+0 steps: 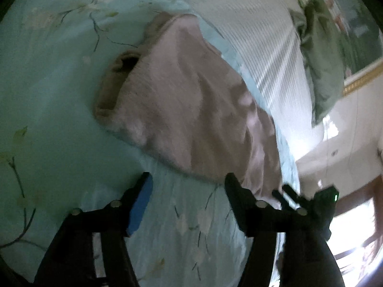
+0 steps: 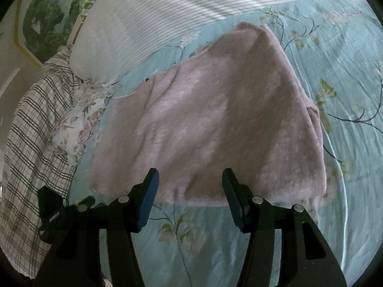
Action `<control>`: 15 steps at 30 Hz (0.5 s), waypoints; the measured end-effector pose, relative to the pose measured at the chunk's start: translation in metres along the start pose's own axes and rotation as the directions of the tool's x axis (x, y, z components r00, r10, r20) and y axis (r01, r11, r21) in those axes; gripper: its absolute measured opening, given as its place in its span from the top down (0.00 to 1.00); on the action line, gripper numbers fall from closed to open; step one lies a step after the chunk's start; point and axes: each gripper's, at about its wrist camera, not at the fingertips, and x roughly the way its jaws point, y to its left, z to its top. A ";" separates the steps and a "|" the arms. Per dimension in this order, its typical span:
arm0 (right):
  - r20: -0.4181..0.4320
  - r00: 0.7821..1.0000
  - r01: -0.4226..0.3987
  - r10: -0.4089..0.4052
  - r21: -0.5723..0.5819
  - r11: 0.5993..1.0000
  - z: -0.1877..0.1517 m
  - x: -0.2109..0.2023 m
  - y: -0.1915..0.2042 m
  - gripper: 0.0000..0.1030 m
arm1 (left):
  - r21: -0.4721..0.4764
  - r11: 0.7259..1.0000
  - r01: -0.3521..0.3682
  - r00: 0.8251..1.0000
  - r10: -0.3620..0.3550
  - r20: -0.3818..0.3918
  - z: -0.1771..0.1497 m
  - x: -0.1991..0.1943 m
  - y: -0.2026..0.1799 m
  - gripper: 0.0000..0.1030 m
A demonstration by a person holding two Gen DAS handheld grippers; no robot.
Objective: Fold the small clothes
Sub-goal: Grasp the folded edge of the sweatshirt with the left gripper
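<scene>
A fuzzy pale pink garment (image 1: 182, 110) lies spread on a light blue floral bed sheet (image 1: 47, 83). In the left wrist view its sleeve or neck opening (image 1: 124, 64) faces left. My left gripper (image 1: 188, 180) is open and empty, just short of the garment's near hem. In the right wrist view the same garment (image 2: 215, 124) lies flat. My right gripper (image 2: 190, 175) is open and empty, its tips over the near hem. The other gripper (image 1: 308, 203) shows at the right in the left wrist view, and at the lower left in the right wrist view (image 2: 52, 215).
A white striped pillow (image 2: 143, 19) lies beyond the garment. A plaid cloth (image 2: 31, 138) and a floral cloth (image 2: 79, 119) lie at the left bed edge. A green pillow (image 1: 320, 67) and a gold-framed headboard (image 1: 361, 76) are at the right.
</scene>
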 end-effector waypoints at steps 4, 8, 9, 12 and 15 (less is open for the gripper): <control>-0.003 1.000 -0.005 0.005 -0.004 1.000 -0.001 -0.002 0.003 0.42 | -0.057 0.998 -0.010 0.997 0.014 0.069 0.015 0.011 0.005 0.32; 0.002 1.000 -0.006 0.006 -0.002 1.000 0.001 -0.004 0.004 0.42 | -0.102 0.994 -0.039 0.991 0.052 0.124 0.034 0.022 0.009 0.32; 0.002 1.000 -0.006 0.006 -0.003 1.000 0.002 -0.004 0.004 0.42 | -0.114 0.993 -0.042 0.989 0.057 0.134 0.038 0.023 0.011 0.32; 0.007 1.000 -0.006 0.006 -0.001 1.000 0.005 -0.004 0.003 0.42 | -0.134 0.989 -0.062 0.984 0.083 0.158 0.047 0.024 0.014 0.37; 0.006 1.000 -0.004 0.004 0.004 1.000 0.009 0.000 0.001 0.42 | -0.143 0.986 -0.091 0.979 0.115 0.171 0.054 0.025 0.019 0.55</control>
